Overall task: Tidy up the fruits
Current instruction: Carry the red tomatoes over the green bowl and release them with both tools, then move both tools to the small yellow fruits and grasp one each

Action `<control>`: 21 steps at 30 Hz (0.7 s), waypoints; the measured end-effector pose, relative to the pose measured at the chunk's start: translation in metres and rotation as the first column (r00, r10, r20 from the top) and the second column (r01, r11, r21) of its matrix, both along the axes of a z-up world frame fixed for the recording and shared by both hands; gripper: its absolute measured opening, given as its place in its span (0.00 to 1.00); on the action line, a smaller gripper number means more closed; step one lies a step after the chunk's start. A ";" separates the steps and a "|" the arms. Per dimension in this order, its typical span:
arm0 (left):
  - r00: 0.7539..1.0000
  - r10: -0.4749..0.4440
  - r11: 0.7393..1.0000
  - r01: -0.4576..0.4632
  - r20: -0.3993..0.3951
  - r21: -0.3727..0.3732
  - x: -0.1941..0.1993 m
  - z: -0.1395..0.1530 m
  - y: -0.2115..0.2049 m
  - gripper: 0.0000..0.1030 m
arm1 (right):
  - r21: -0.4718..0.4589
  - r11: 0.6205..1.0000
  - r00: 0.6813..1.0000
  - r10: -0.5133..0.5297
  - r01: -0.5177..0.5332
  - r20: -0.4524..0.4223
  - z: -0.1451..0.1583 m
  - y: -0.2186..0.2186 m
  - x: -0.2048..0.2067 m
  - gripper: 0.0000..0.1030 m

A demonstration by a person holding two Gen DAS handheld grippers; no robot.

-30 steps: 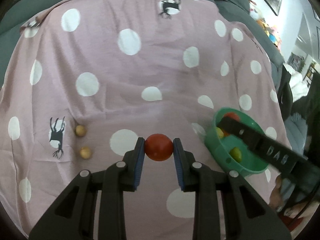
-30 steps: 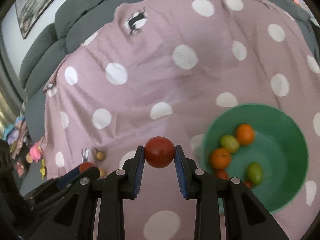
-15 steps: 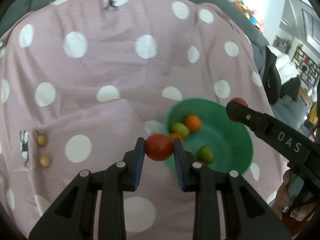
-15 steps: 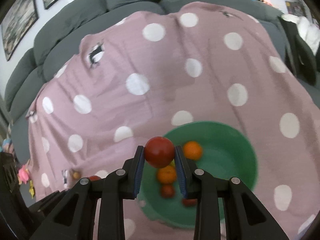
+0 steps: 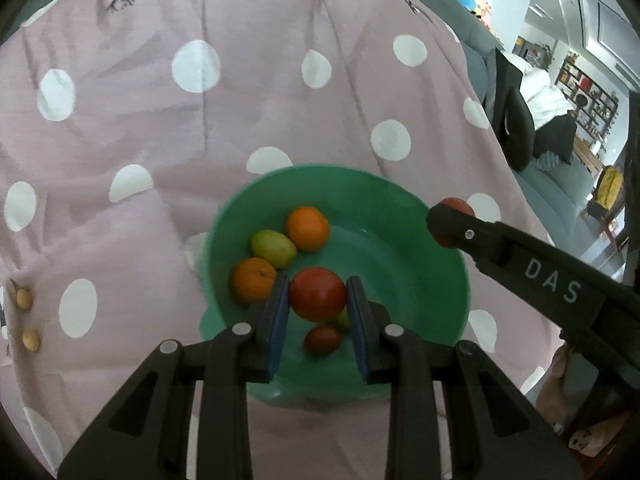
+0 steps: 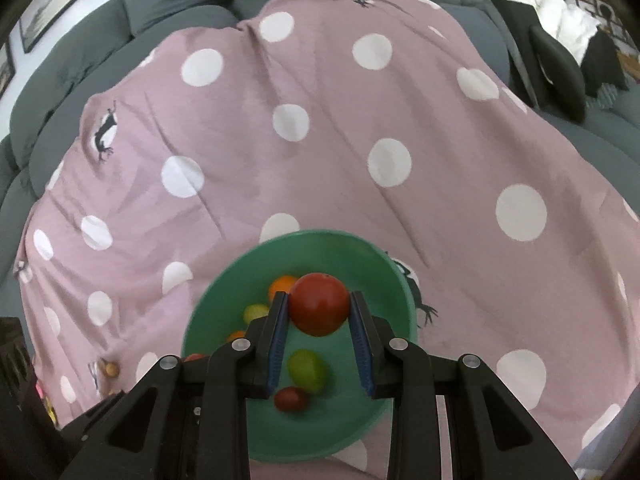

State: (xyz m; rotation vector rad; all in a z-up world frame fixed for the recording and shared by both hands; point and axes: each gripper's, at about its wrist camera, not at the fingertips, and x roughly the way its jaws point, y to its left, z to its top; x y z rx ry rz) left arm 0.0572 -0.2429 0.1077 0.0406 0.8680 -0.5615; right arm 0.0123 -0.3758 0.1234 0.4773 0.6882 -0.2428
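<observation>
My left gripper [image 5: 318, 296] is shut on a red tomato [image 5: 318, 294] and hangs over the green bowl [image 5: 420, 216]. Inside the bowl lie two oranges [image 5: 308, 228], a yellow-green fruit [image 5: 274, 247] and a small red fruit [image 5: 322, 340]. My right gripper [image 6: 319, 305] is shut on a second red tomato [image 6: 319, 304], also above the green bowl [image 6: 360, 248]. In the left wrist view the right gripper's finger [image 5: 520, 256] reaches over the bowl's right rim with its tomato [image 5: 456, 205] peeking out. Two small tan fruits [image 5: 24, 299] lie on the cloth at far left.
A pink cloth with white dots [image 5: 192, 120] covers a grey sofa [image 6: 180, 4]. A dark cushion [image 6: 556, 68] and white bedding sit at the right edge. A furnished room [image 5: 580, 92] opens up behind on the right.
Both grippers moved sideways with their tomatoes from over the cloth to above the green bowl, and the bowl now sits centred beneath each. Grips unchanged.
</observation>
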 end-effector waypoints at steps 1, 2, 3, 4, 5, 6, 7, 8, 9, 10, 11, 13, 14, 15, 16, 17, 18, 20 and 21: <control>1.000 -0.002 1.000 0.002 -0.001 0.004 0.000 -0.002 -0.002 0.28 | -0.004 1.000 1.000 -0.004 0.004 -0.008 -0.001 0.000 0.001 0.32; 1.000 -0.005 1.000 0.005 -0.001 0.006 0.000 -0.003 -0.004 0.28 | -0.006 1.000 1.000 -0.007 0.007 -0.012 -0.002 0.000 0.002 0.32; 1.000 -0.009 1.000 0.009 -0.002 0.007 0.000 -0.003 -0.005 0.28 | -0.005 1.000 1.000 -0.009 0.009 -0.016 -0.003 -0.001 0.003 0.32; 1.000 -0.012 1.000 0.012 -0.005 0.008 0.001 -0.004 -0.005 0.28 | -0.001 1.000 1.000 -0.006 0.006 -0.023 -0.004 -0.001 0.004 0.32; 1.000 -0.011 1.000 0.011 -0.008 0.012 0.001 -0.005 -0.006 0.37 | 0.001 1.000 1.000 -0.003 0.003 -0.028 -0.004 -0.001 0.004 0.32; 1.000 -0.006 1.000 0.007 -0.010 0.013 0.002 -0.005 -0.005 0.44 | 0.002 1.000 1.000 0.000 0.000 -0.030 -0.004 -0.001 0.005 0.32; 1.000 0.004 1.000 -0.004 -0.006 0.007 0.002 -0.003 -0.001 0.54 | 0.003 1.000 1.000 0.003 -0.003 -0.030 -0.004 0.000 0.005 0.33; 1.000 0.010 1.000 -0.010 -0.001 0.002 0.001 -0.002 0.001 0.56 | -0.001 1.000 1.000 0.008 -0.008 -0.030 -0.003 0.001 0.006 0.35; 1.000 0.017 1.000 -0.017 0.005 -0.002 0.001 0.000 0.005 0.56 | -0.005 1.000 1.000 0.011 -0.012 -0.027 -0.002 0.002 0.006 0.36; 1.000 0.023 1.000 -0.023 0.009 0.000 0.001 0.002 0.010 0.58 | -0.008 1.000 1.000 0.013 -0.013 -0.024 -0.001 0.003 0.006 0.41; 0.999 0.032 0.999 -0.032 0.014 0.006 0.001 0.003 0.015 0.59 | -0.011 1.000 1.000 0.016 -0.016 -0.020 0.000 0.005 0.006 0.44; 0.998 0.065 0.998 -0.065 0.024 0.020 0.002 0.006 0.029 0.59 | -0.008 1.000 1.000 0.027 -0.027 -0.011 0.001 0.008 0.007 0.45; 0.996 0.084 0.996 -0.085 0.026 0.029 0.003 0.007 0.038 0.59 | -0.004 0.999 0.999 0.039 -0.039 -0.006 0.002 0.011 0.008 0.45; 0.994 0.104 0.994 -0.105 0.028 0.036 0.004 0.008 0.048 0.59 | 0.001 0.999 0.999 0.055 -0.055 -0.001 0.003 0.014 0.010 0.45; 0.991 0.128 0.991 -0.129 0.030 0.045 0.006 0.009 0.061 0.59 | 0.005 0.997 0.997 0.075 -0.075 0.003 0.004 0.019 0.012 0.45; 0.988 0.152 0.987 -0.153 0.033 0.054 0.007 0.011 0.073 0.59 | 0.008 0.995 0.995 0.102 -0.102 0.009 0.005 0.025 0.015 0.45; 0.983 0.179 0.982 -0.181 0.037 0.063 0.008 0.012 0.087 0.59 | 0.009 0.992 0.992 0.123 -0.123 0.013 0.006 0.030 0.017 0.45; 0.969 0.242 0.966 -0.245 0.047 0.083 0.010 0.013 0.119 0.59 | 0.015 0.984 0.983 0.180 -0.180 0.028 0.009 0.045 0.024 0.45; 0.961 0.273 0.957 -0.276 0.048 0.091 0.012 0.014 0.135 0.59 | 0.019 0.978 0.977 0.208 -0.209 0.034 0.010 0.053 0.027 0.45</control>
